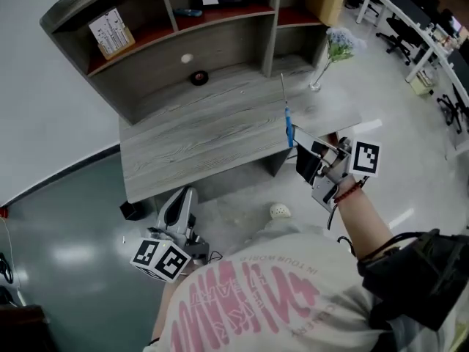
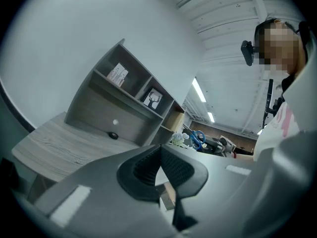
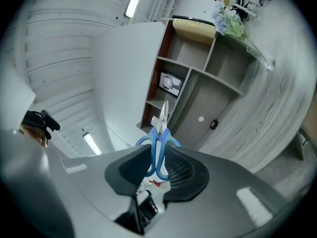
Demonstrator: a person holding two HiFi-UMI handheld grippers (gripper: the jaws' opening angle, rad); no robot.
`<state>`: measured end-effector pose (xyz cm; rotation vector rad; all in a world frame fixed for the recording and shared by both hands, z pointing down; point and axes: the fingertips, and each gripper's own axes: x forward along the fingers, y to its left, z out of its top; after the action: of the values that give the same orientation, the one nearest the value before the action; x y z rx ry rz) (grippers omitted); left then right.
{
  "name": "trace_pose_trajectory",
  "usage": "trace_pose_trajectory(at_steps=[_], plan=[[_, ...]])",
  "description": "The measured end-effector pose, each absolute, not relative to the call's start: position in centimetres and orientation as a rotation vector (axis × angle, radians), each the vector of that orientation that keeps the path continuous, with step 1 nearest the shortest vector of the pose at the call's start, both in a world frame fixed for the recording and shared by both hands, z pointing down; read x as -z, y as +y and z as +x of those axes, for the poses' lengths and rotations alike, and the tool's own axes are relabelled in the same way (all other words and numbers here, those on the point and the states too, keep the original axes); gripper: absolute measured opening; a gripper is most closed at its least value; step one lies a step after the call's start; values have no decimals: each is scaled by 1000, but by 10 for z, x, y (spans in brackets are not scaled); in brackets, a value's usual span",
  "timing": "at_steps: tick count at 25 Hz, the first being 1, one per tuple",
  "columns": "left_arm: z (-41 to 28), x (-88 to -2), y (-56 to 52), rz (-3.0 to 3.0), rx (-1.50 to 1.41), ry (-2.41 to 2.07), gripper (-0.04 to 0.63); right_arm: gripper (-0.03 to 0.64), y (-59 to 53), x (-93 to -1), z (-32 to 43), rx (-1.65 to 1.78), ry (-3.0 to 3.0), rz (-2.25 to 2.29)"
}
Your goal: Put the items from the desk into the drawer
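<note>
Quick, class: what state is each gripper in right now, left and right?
Left gripper: closed, nothing between its jaws.
Right gripper: closed on the blue-handled scissors.

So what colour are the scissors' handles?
Blue; the scissors show best in the right gripper view.

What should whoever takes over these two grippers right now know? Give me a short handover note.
Right gripper: shut on the blue-handled steel scissors, held over the right edge of the grey wood-grain desk.
Left gripper: jaws together, empty, low in front of the desk.
On the desk: a small black round object near the back, a clear glass vase of flowers at the right end.
Done: scissors picked up.
To do: no open drawer shows; the back panel with a white round knob may be it. Open it, put the scissors in, then likely the black object.
</note>
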<state>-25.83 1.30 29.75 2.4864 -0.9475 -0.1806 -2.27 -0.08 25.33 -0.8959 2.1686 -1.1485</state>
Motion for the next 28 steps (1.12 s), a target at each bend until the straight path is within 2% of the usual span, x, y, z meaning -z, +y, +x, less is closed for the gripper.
trace_pose_trajectory(at_steps=[12,20,28], plan=[[-135,-280,-13,2542,111,-755,18,91,26,-263,79,1157,2051,-1017],[-39,-293,15,2537,13,-618,18,91,63,-303,147,1261,1949,-1045],[29,-319,35,2531,-106,-610,18,91,78,-358,192,1414,1912,-1027]])
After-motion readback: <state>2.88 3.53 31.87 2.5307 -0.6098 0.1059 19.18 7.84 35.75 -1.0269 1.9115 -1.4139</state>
